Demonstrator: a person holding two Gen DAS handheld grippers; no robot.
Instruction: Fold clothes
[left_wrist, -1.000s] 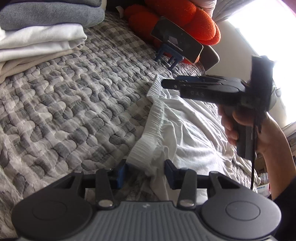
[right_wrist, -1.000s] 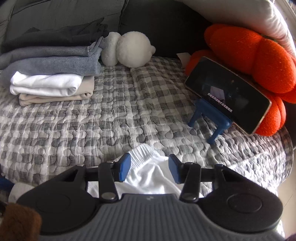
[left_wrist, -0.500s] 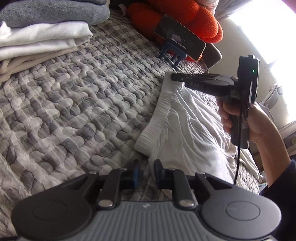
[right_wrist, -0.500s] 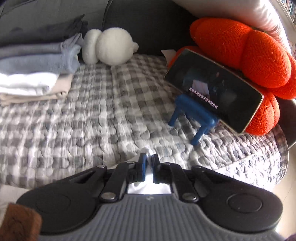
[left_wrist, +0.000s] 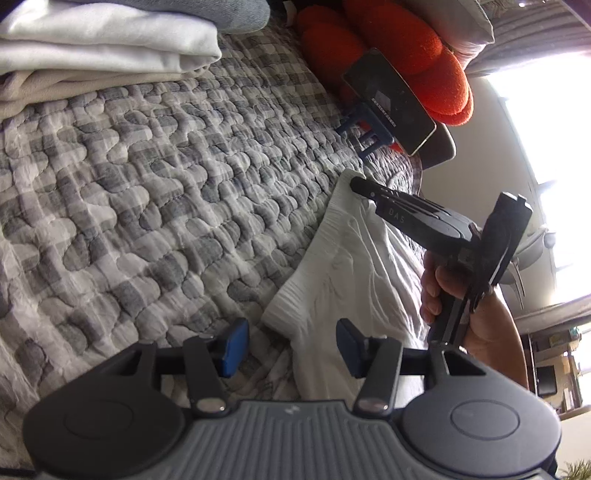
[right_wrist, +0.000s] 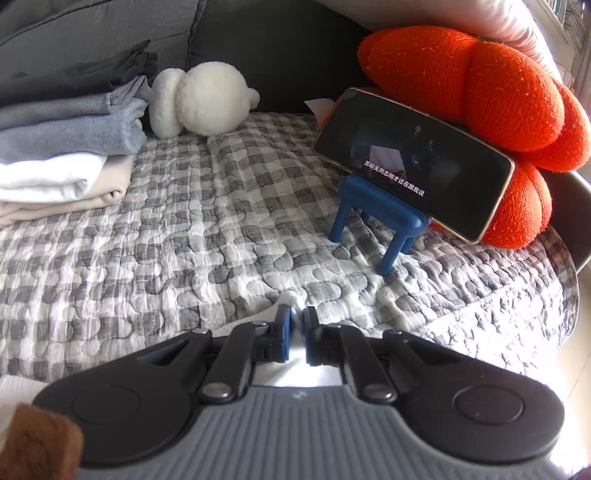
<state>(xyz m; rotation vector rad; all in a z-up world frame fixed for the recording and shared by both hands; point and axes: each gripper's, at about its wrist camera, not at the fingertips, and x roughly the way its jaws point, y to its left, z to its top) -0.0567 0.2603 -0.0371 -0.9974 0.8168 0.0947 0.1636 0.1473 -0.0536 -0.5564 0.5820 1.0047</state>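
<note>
White shorts with an elastic waistband lie on the grey checked quilt. My left gripper is open, its blue pads on either side of the near waistband corner, not touching it. My right gripper is shut on the far waistband corner of the white shorts; it also shows in the left wrist view, held by a hand above the cloth.
A stack of folded clothes sits at the back left. A white plush toy, a phone on a blue stand and an orange cushion lie at the back right. The bed edge drops off on the right.
My left gripper, which was shut half a second ago, has opened. My right gripper closed on the waistband corner and stays shut.
</note>
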